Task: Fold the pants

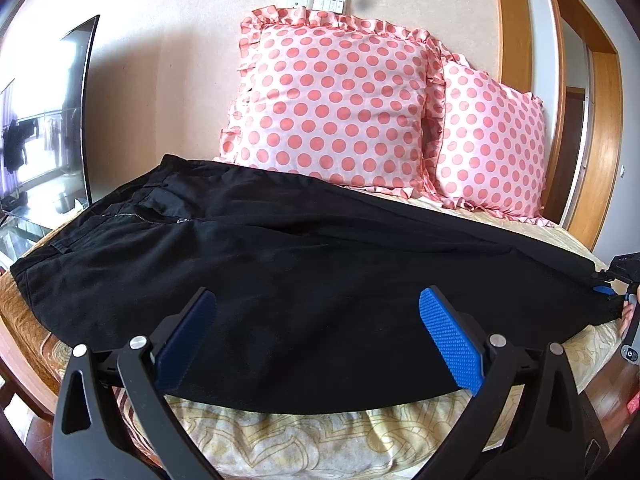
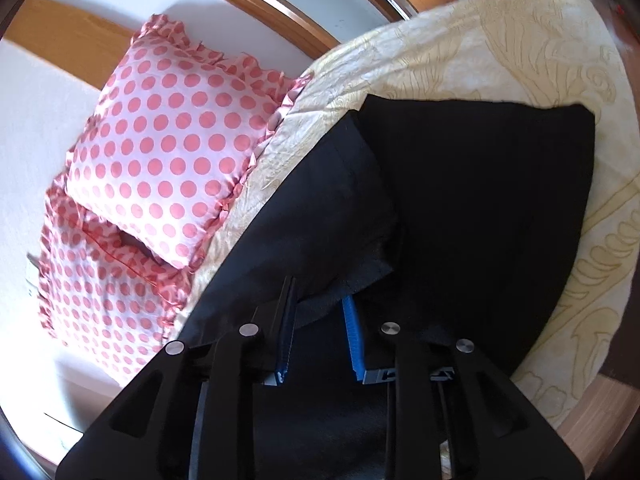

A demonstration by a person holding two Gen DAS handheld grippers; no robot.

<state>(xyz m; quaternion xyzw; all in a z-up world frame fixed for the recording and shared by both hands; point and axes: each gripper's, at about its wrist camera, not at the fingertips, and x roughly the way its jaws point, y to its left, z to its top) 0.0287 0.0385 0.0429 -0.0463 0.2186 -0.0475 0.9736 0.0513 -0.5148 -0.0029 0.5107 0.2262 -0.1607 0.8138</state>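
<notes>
A bed with a cream, leaf-patterned cover fills the lower part of both views, and black pants lie spread across it, waistband and zip toward nine o'clock in the left wrist view and the legs running off toward three o'clock. Behind the pants, at about twelve to two o'clock, two pink polka-dot pillows lean against the wall, the nearer one overlapping the other. A dark screen stands at nine o'clock, beside the waistband end, and a wooden door frame rises at two o'clock. Above the pillows, a white socket and switch plate sits on the wall. The left gripper hovers at six o'clock over the near edge of the pants, its blue-padded jaws spread wide with nothing clamped between them. The right gripper sits at the leg ends; its jaws stand a little apart, with a fold of the black cloth hanging into the gap, and the pads do not appear to press on it. In the left wrist view that same gripper shows at three o'clock, at the hem.
</notes>
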